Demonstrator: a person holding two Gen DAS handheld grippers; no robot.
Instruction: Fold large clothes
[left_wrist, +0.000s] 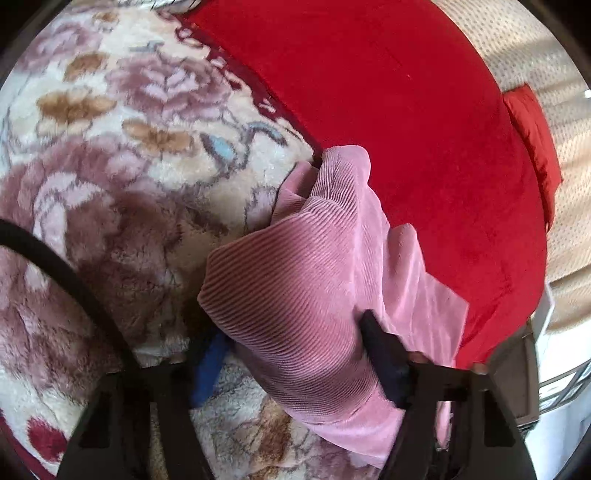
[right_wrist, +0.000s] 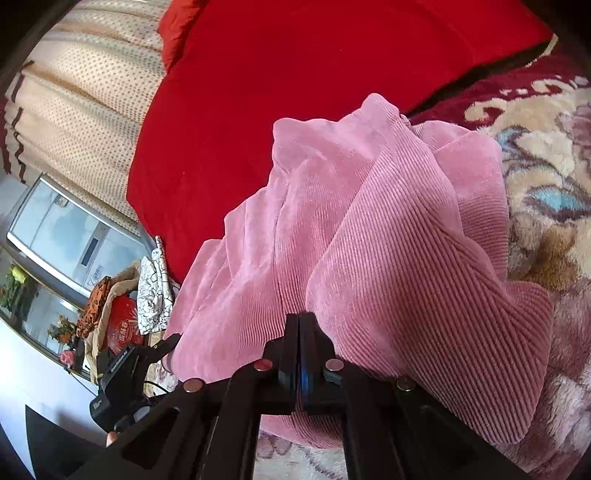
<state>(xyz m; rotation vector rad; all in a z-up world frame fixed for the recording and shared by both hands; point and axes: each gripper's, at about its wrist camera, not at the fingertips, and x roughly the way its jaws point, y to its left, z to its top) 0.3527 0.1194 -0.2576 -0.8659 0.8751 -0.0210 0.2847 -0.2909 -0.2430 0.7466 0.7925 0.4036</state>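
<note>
A pink ribbed garment (left_wrist: 306, 280) lies bunched on a floral fleece blanket (left_wrist: 110, 155), partly over a red blanket (left_wrist: 388, 110). My left gripper (left_wrist: 295, 354) is wide open around the garment's near edge; the right finger (left_wrist: 384, 362) rests against the cloth, the left blue-padded finger (left_wrist: 210, 365) is half hidden under it. In the right wrist view the same garment (right_wrist: 388, 240) rises in a heap in front of my right gripper (right_wrist: 298, 332), whose fingers are pressed together on a fold of it.
The red blanket (right_wrist: 295, 74) covers the far side of the bed. A beige dotted cover (right_wrist: 85, 110) hangs beyond it. A cabinet with glass (right_wrist: 62, 229), bags and cloths (right_wrist: 125, 314) stand beside the bed. My left gripper's body (right_wrist: 122, 373) shows at lower left.
</note>
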